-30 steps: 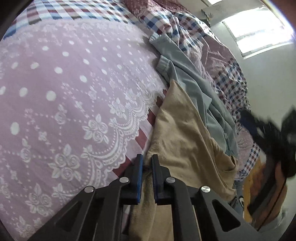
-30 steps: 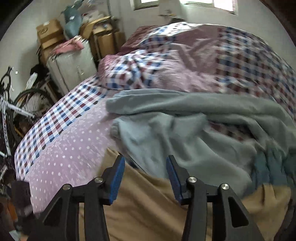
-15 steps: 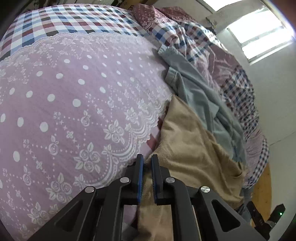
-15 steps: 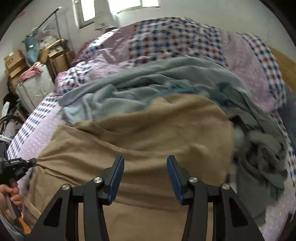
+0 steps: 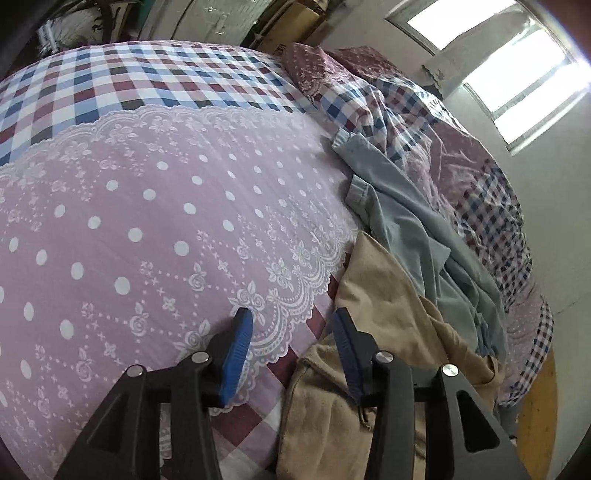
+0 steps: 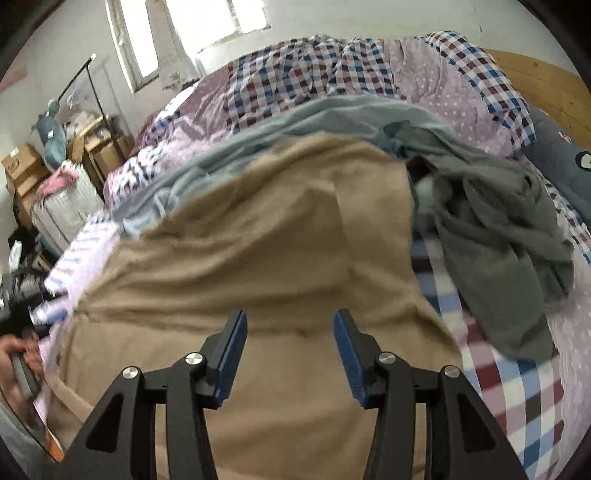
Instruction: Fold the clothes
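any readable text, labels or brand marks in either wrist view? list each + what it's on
None legible in either view.
Cardboard boxes: a dark mark on one face, too small and blurred to read.
Cardboard box behind the bed: faint print at its lower edge, unreadable.
Tan garment, blue-grey garment, grey garment: no tag or print showing.
Dark cushion: a printed figure, no letters.

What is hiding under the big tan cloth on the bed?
The tan cloth overlaps the light blue garment and lies on the bedspread. Anything else beneath is covered.

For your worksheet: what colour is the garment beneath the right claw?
Tan garment, clearest in the right wrist view.
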`<control>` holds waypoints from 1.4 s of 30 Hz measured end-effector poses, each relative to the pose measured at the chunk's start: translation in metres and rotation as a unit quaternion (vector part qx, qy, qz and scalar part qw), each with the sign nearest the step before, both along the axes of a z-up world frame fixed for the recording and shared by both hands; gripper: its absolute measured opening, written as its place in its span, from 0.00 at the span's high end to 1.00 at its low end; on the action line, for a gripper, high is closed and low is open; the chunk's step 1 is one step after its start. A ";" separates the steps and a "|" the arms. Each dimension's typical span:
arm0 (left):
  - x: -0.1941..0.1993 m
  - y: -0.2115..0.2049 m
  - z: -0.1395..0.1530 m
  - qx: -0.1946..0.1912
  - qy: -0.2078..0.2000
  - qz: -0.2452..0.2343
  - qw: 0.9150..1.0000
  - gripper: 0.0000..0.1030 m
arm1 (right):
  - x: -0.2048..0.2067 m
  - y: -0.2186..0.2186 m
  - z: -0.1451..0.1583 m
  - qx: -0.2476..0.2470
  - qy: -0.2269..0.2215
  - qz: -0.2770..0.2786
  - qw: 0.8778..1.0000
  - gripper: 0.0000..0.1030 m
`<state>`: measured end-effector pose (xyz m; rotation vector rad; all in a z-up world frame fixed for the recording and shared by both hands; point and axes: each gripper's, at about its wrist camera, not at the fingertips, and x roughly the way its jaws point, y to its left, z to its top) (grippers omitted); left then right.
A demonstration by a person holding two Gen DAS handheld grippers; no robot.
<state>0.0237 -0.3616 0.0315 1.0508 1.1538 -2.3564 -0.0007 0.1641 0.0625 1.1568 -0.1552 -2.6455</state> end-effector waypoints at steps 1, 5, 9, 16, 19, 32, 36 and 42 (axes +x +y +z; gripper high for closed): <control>0.000 0.001 0.002 -0.005 0.001 -0.005 1.000 0.53 | 0.007 0.002 -0.005 0.005 0.007 0.003 1.000 0.49; 0.007 0.000 0.007 -0.006 0.019 -0.016 1.000 0.51 | 0.016 -0.003 -0.014 0.005 0.008 0.016 1.000 0.49; 0.019 -0.005 0.010 0.008 0.039 -0.018 0.999 0.48 | 0.025 -0.018 -0.010 0.001 0.025 0.041 0.999 0.49; 0.043 0.007 0.008 -0.012 0.024 -0.055 0.998 0.48 | 0.044 -0.052 -0.006 -0.001 0.034 0.092 0.995 0.49; 0.060 0.010 0.002 -0.006 0.009 -0.065 0.998 0.48 | 0.055 -0.063 -0.002 0.012 0.050 0.109 0.993 0.49; 0.178 0.024 -0.017 0.047 -0.037 -0.084 0.995 0.48 | 0.098 -0.034 0.010 -0.020 0.059 0.070 0.996 0.48; 0.198 0.039 -0.017 0.041 -0.052 -0.090 0.994 0.48 | 0.113 -0.023 0.014 -0.035 0.056 0.054 0.996 0.48; 0.205 0.052 -0.030 0.036 -0.093 -0.099 0.990 0.48 | 0.144 -0.006 0.020 -0.047 0.058 0.033 0.997 0.48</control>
